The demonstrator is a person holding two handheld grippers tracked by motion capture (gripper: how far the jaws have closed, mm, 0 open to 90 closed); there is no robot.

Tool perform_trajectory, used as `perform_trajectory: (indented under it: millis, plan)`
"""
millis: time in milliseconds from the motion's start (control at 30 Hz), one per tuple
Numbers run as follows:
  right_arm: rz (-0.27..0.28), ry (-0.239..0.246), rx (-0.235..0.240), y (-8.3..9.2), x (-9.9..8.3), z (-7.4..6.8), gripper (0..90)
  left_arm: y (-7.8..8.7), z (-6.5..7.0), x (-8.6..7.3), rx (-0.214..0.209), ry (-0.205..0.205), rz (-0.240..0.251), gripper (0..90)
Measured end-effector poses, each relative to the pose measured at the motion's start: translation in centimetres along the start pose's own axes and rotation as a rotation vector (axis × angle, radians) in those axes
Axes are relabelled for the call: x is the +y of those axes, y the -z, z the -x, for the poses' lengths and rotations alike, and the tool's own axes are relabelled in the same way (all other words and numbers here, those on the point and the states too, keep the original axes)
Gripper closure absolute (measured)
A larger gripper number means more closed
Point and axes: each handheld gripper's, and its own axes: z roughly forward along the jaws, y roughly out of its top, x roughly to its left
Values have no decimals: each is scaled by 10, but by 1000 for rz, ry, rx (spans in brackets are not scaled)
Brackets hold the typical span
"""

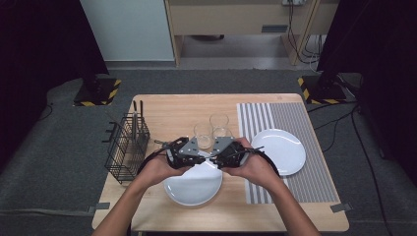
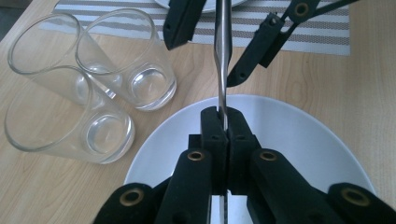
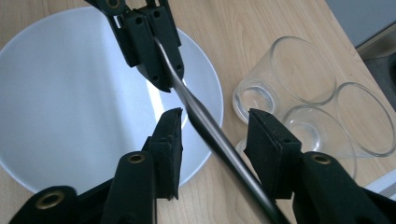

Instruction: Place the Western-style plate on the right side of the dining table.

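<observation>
Knife (image 2: pixel 222 60) pinched flat between pressed-together jaws of left gripper (image 2: pixel 223 122), held over plate (image 2: pixel 299 135) near table's (image 1: pixel 162 105) front edge. Right gripper (image 3: pixel 212 140) spread around blade, pads apart from it. Glasses (image 2: pixel 84 88) just beside plate.

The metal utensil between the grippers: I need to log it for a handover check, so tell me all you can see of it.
The utensil is a slim, shiny, silver-coloured metal shaft, flattened and a little wider where it is gripped; neither end can be made out, so its type is unclear. The left gripper is clamped on it, holding it above the near plate's edge. It runs on between the right gripper's open jaws, whose pads stand apart from it. Three glasses stand beside it, not touching.
</observation>
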Motion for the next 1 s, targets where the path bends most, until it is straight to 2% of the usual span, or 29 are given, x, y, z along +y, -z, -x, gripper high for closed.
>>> perform_trajectory:
  millis: [300, 600, 833, 1000]
  plan:
    - [6, -13, 4, -4, -4, -2, 620, -5, 1, 0, -13, -18, -18, 884]
    - [-22, 6, 9, -5, -6, -3, 655, -9, 1, 2, -19, -37, -29, 884]
    - [-9, 22, 9, -3, -6, -5, 674, -6, 1, 3, -22, -40, -21, 880]
    - [-4, 35, 32, -4, -6, -6, 709, -5, 1, 1, -26, -68, -25, 872]
